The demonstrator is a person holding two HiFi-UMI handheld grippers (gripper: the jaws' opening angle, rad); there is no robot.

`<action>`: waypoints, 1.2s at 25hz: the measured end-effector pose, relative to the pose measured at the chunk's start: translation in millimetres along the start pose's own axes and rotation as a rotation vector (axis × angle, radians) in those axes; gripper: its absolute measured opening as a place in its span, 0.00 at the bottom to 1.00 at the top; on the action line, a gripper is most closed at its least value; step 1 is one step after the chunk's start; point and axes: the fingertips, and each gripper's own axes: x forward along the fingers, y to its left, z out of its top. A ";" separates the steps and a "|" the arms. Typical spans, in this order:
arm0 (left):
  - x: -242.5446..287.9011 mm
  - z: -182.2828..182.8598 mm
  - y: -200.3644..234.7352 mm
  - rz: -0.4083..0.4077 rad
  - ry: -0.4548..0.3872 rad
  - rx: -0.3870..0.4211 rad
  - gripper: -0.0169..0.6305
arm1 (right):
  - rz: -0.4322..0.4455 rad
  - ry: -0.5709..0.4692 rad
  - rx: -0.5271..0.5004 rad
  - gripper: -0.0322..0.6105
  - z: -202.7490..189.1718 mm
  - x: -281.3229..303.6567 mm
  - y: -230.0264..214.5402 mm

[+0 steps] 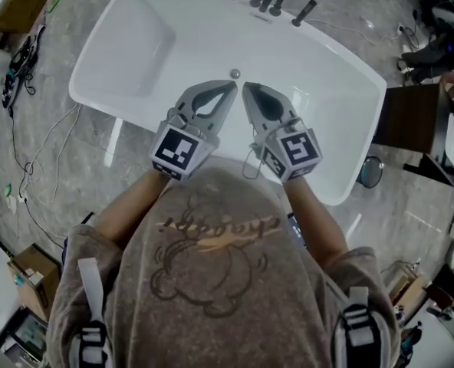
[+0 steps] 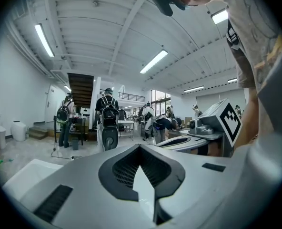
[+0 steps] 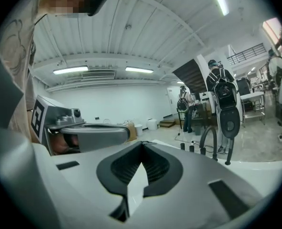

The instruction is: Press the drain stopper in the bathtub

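grey shirt point(image 1: 212, 282) nearest; beyond it left gripper point(image 1: 228, 90) and right gripper point(image 1: 248, 91) hang clenched, empty, over the bathtub point(image 1: 135, 37). approach step, i judge: one tip must drop onto the drain stopper point(image 1: 235, 73) just beyond.

Bright, even ceiling light fills the head view; the white bathtub point(image 1: 173, 44) is nearly washed out, with only faint grey shading along its inner walls. The glossy floor point(image 1: 81, 175) throws back pale streaks of glare beside the tub. Straight lines bow toward the edges of the frame. Both gripper views are fisheye — a black vignette rings each, and the ceiling curves. In the left gripper view the strip lights point(image 2: 44, 39) burn white. The left tongs point(image 2: 140, 146), close to the lens, are soft, while the hall behind is sharper. The right tongs point(image 3: 142, 144) are likewise blurred — glare whitens that view's upper right edge.
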 end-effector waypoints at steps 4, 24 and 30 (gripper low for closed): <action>-15.6 3.2 -6.2 -0.016 -0.005 -0.004 0.03 | 0.043 -0.031 -0.030 0.05 9.5 -16.6 19.7; -59.0 16.8 -15.7 0.004 -0.039 0.005 0.03 | 0.194 -0.111 -0.159 0.05 31.7 -49.2 77.1; -63.6 9.5 -21.3 0.007 -0.030 -0.004 0.03 | 0.202 -0.103 -0.170 0.05 29.3 -53.5 80.8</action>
